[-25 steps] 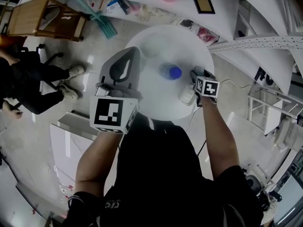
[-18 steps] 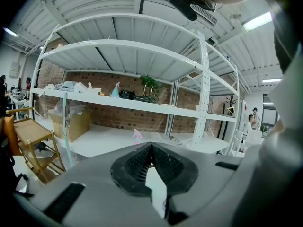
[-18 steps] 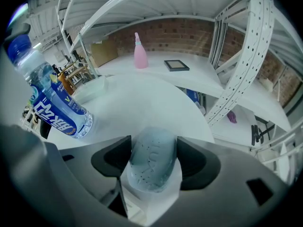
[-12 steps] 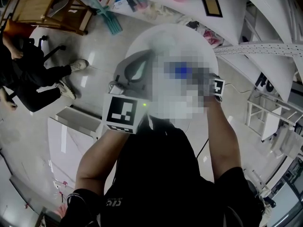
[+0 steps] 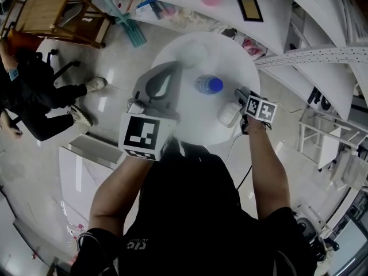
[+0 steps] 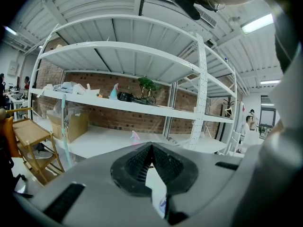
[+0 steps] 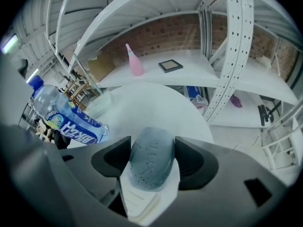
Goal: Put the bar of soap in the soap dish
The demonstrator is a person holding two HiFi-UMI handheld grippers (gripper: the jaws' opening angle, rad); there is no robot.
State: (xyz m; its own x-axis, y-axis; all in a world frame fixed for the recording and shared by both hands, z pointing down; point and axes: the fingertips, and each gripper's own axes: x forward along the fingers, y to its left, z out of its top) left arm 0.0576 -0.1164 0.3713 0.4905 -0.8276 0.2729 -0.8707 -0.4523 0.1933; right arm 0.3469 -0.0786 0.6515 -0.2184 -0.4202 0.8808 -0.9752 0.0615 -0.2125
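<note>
A blue-grey bar of soap (image 7: 150, 159) sits between the pads of my right gripper (image 7: 152, 150), which is shut on it from both sides. Right below it lies the white soap dish (image 7: 140, 201); I cannot tell if soap and dish touch. In the head view the dish (image 5: 227, 114) rests near the front right rim of the round white table (image 5: 190, 128), with the right gripper (image 5: 238, 98) just right of it and the soap hidden. My left gripper (image 5: 171, 69) hovers over the table's left side, tilted up toward the shelves, its pads (image 6: 140, 162) shut on nothing.
A water bottle (image 5: 207, 85) with a blue cap lies on the table left of the dish (image 7: 71, 117). A pale translucent object (image 5: 193, 53) sits at the far side. White shelving holds a pink bottle (image 7: 135, 63) and a framed picture (image 5: 249, 7). A seated person (image 5: 34, 91) and wooden chair (image 5: 54, 17) are on the left.
The right gripper has shifted slightly to the right beside the dish, still holding the soap. The left gripper has barely moved.
</note>
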